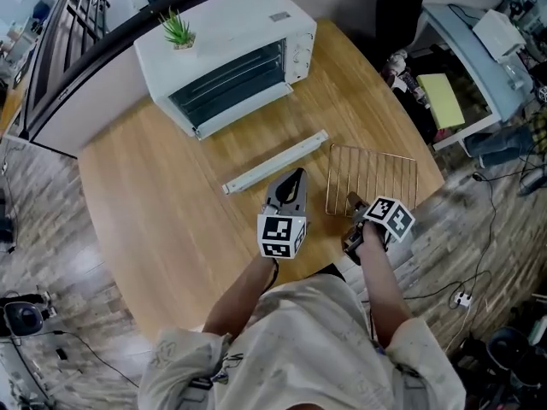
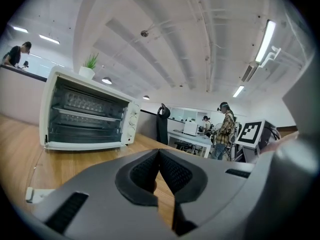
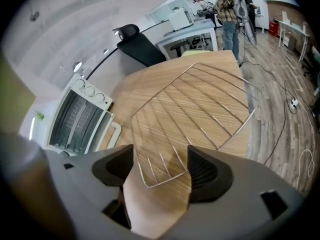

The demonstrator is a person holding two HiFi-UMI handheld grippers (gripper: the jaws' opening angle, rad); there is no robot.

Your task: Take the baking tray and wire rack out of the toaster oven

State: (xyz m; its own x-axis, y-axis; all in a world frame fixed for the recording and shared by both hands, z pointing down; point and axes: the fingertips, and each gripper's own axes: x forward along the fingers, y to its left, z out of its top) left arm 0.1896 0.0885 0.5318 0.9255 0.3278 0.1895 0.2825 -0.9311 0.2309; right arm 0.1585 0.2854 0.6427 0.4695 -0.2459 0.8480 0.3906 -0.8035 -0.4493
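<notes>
Toaster oven (image 1: pixel 226 54) sits at the far left of the round wooden tabletop (image 1: pixel 162 220). It is white, front toward me, with a small potted plant (image 1: pixel 178 31) on the roof near its left end. The door (image 1: pixel 260 137) is dropped flat. It is clear glass, and its white handle bar (image 1: pixel 275 162) lies parallel to the oven front. The left gripper view looks straight into the open cavity. There are heater rods up top and a flat layer (image 2: pixel 85 115) across the middle. I can't tell whether that is the baking tray. Knobs (image 2: pixel 133 118) run down the oven's right side.

My left tongs (image 1: pixel 297 176) are near the middle of the tabletop, just this side of the handle bar, aimed at the oven. The pads (image 2: pixel 175 171) are pressed together at the tips with nothing between them.

The wire rack (image 1: pixel 376 178) is out of the oven. It lies flat on the tabletop, to the right of the handle bar, and its right side is close to the tabletop edge.

My right tongs (image 1: pixel 352 222) are at the rack's near left corner, tilted down at it and spread wide. In the right gripper view that corner of the rack lies in the gap between the pads (image 3: pixel 202 171). The wire runs close by both pads, but there is no squeeze on it. The rest of the rack fans out ahead over the wood.

Past the tabletop in that view stand a black chair (image 3: pixel 137 44) and a person by a desk.
</notes>
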